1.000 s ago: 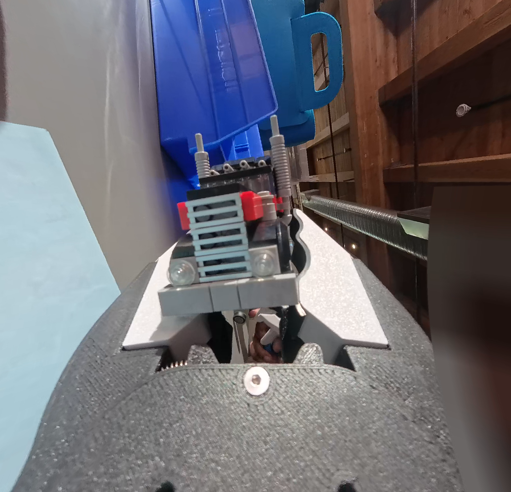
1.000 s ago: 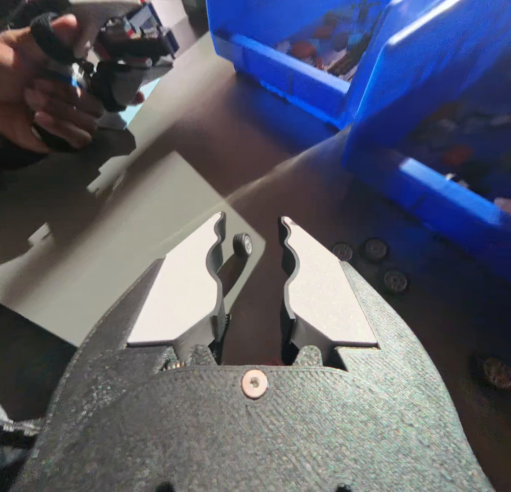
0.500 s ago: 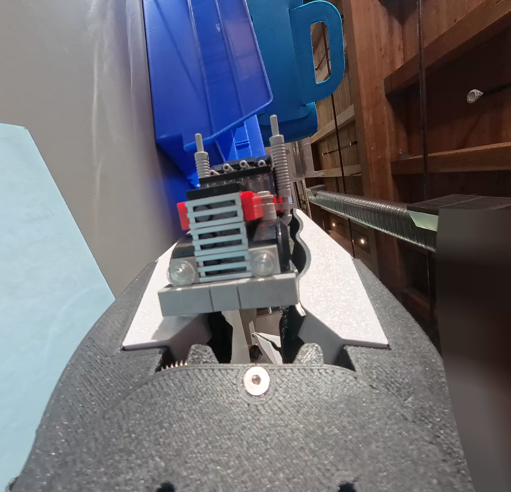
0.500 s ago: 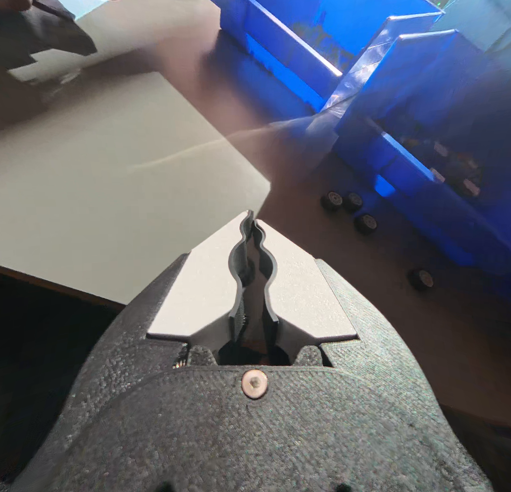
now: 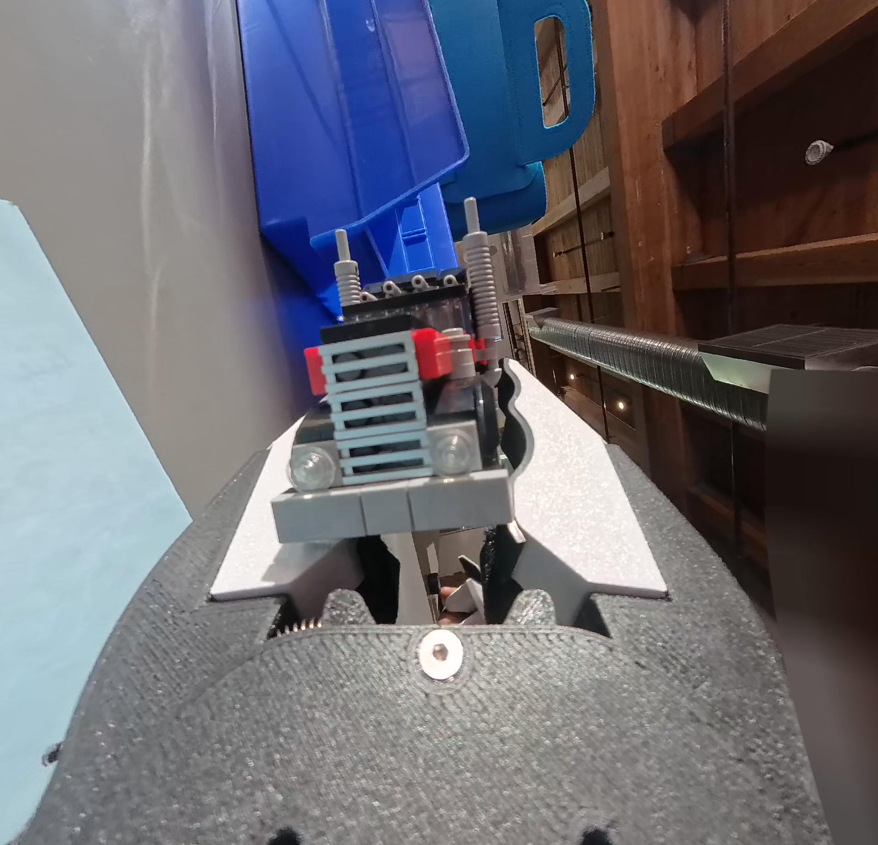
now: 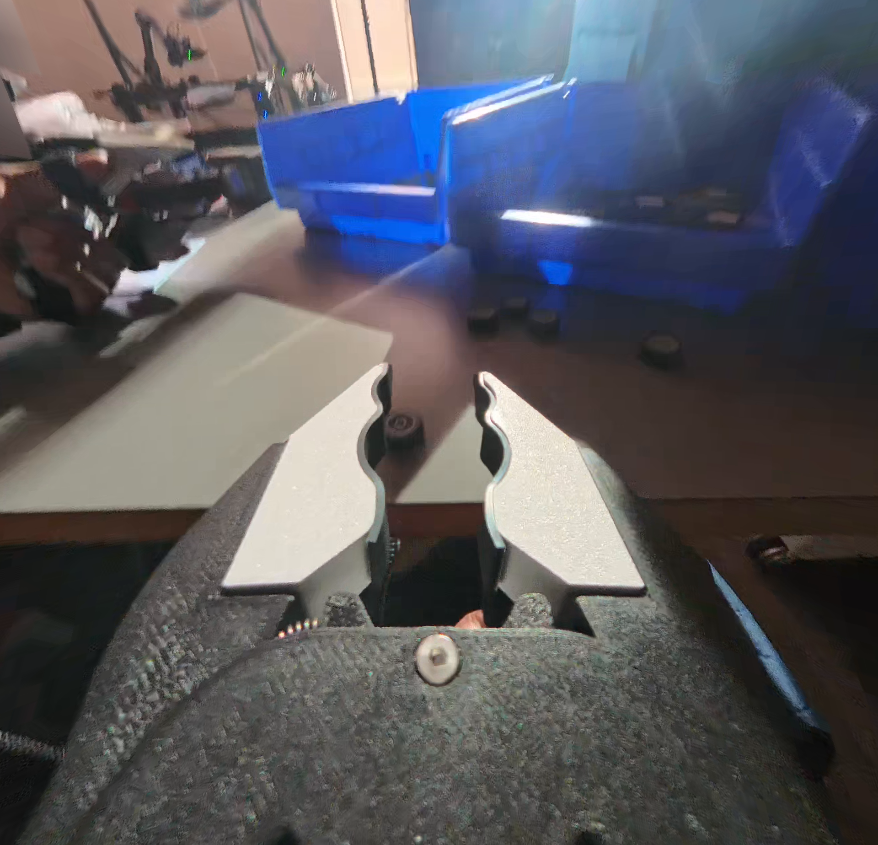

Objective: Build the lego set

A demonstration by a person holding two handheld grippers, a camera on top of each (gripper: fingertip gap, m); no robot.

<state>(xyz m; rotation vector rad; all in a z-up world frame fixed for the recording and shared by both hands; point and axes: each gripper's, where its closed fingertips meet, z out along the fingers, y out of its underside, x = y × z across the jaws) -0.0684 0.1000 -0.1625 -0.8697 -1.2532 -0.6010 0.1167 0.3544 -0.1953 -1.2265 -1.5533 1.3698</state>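
The right gripper (image 6: 432, 394), pinched nearly shut half a second ago, is now spread apart, and its view has been lowered toward the table (image 6: 665, 442). A small black wheel (image 6: 404, 430) is now seen between its fingertips, toward 11 o'clock. The blue bins (image 6: 361, 166) have been shifted to 12 o'clock in that view
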